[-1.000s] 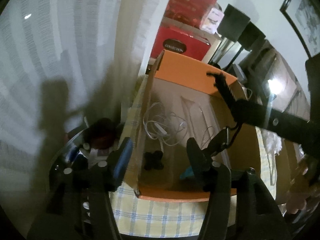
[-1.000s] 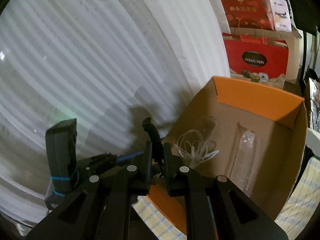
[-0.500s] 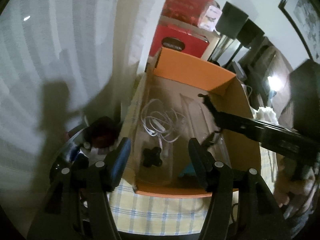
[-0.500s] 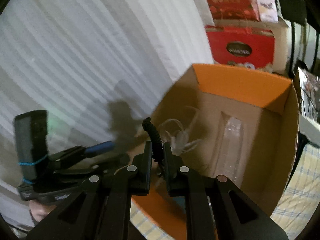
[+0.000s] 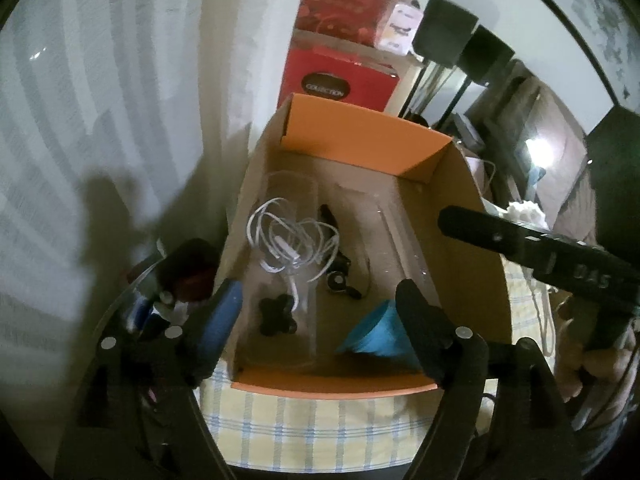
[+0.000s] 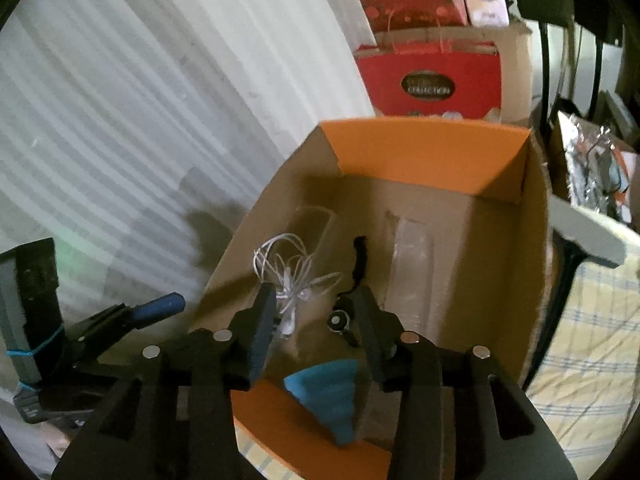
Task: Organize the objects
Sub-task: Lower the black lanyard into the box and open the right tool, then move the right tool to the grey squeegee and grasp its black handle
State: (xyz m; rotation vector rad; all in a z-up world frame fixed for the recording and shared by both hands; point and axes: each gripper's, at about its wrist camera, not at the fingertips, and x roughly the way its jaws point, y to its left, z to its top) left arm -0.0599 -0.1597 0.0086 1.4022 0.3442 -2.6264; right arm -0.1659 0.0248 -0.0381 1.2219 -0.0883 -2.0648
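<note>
An orange cardboard box [image 5: 360, 140] stands open on a checked cloth. In it lie a coiled white cable [image 5: 288, 240], a small black cross-shaped piece [image 5: 276, 312], a blue ribbed cone [image 5: 380, 332] and a black strap with a round end [image 5: 336, 264]. My right gripper [image 6: 313, 300] hangs over the box with its jaws opening. The black strap [image 6: 360, 256] is just beyond its right finger and free of the pads. My left gripper [image 5: 320, 312] is at the box's near end, jaws opening, astride the left wall without pressing on it.
Red gift boxes [image 5: 340, 80] are stacked behind the box. A white curtain [image 5: 100, 120] hangs on the left. A round glass table [image 5: 132, 300] with dark items sits left of the box. The checked cloth [image 5: 312, 424] spreads in front.
The right gripper moved over the box and its jaws parted, letting go of the black strap, which now lies inside. The left jaws spread wider.
</note>
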